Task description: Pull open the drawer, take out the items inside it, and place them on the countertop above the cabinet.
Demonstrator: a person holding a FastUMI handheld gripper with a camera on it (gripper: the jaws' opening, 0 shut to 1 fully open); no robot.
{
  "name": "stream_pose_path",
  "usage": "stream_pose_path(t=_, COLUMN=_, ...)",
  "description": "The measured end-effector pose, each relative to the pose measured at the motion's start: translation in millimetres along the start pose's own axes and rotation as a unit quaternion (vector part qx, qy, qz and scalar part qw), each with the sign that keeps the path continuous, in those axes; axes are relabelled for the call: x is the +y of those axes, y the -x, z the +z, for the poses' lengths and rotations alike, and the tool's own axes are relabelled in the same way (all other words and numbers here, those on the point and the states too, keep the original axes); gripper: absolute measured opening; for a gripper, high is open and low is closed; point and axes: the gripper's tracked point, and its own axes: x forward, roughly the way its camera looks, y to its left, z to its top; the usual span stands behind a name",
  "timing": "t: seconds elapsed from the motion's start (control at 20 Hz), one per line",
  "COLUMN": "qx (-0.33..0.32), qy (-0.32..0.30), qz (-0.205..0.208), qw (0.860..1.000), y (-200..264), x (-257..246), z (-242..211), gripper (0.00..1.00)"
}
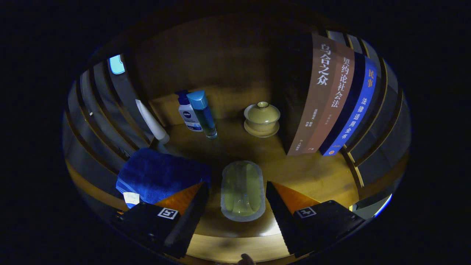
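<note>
A translucent greenish oblong container (243, 191) lies flat on the wooden countertop (312, 173), lengthwise between my two fingers. My gripper (235, 184) is open. The left fingertip (200, 191) stands clear of the container, and the right fingertip (270, 189) is very close to its edge. I cannot tell whether that one touches it. A folded blue towel (158, 175) rests on the countertop just left of the left finger.
Beyond the fingers stand a white pump bottle (188, 112), a blue-capped clear bottle (204, 114) and a lidded ceramic cup on a saucer (262, 118). A row of upright books (331, 99) is at the right. A white tube (152, 121) leans at the left by slatted panels.
</note>
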Motion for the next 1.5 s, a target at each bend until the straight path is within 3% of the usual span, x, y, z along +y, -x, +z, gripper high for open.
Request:
stream_pose_path(t=0.2, qx=-0.014, qy=-0.009, qz=0.02, qw=1.0, y=29.9, x=4.7, z=-16.1, gripper=0.99)
stream_pose_path(t=0.45, qx=-0.081, qy=-0.003, qz=0.042, qw=0.996, y=92.0, x=6.8, z=-51.7, gripper=1.0)
stream_pose_path(t=0.9, qx=-0.25, qy=-0.01, qz=0.057, qw=0.967, y=208.5, x=-4.5, z=-131.4, gripper=0.99)
stream_pose_path(t=1.3, qx=-0.288, qy=-0.007, qz=0.056, qw=0.956, y=218.1, x=-20.8, z=-239.8, gripper=0.99)
stream_pose_path(t=1.5, qx=-0.277, qy=-0.014, qz=0.034, qw=0.96, y=201.0, x=-34.3, z=-273.9, gripper=1.0)
